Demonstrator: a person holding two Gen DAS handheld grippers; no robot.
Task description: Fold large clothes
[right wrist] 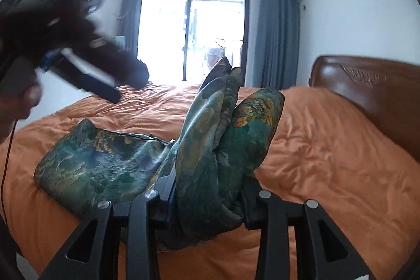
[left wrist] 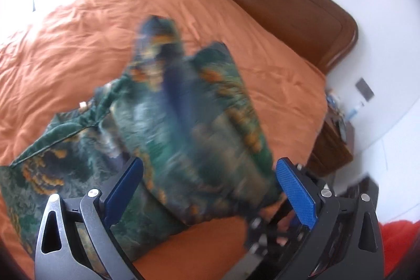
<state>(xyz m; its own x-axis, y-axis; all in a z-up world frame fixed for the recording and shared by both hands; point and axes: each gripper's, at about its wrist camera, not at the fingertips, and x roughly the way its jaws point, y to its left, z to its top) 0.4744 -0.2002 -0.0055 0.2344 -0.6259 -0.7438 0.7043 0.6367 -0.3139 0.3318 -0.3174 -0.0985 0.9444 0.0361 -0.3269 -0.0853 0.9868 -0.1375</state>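
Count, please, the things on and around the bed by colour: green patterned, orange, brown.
Green patterned: 1, the garment
Orange: 1, the quilt
Brown: 2, the headboard and the bedside table
Total: 4

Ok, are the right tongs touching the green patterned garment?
Touching. The right wrist view shows the right tongs shut on a bunched fold of the green patterned garment.
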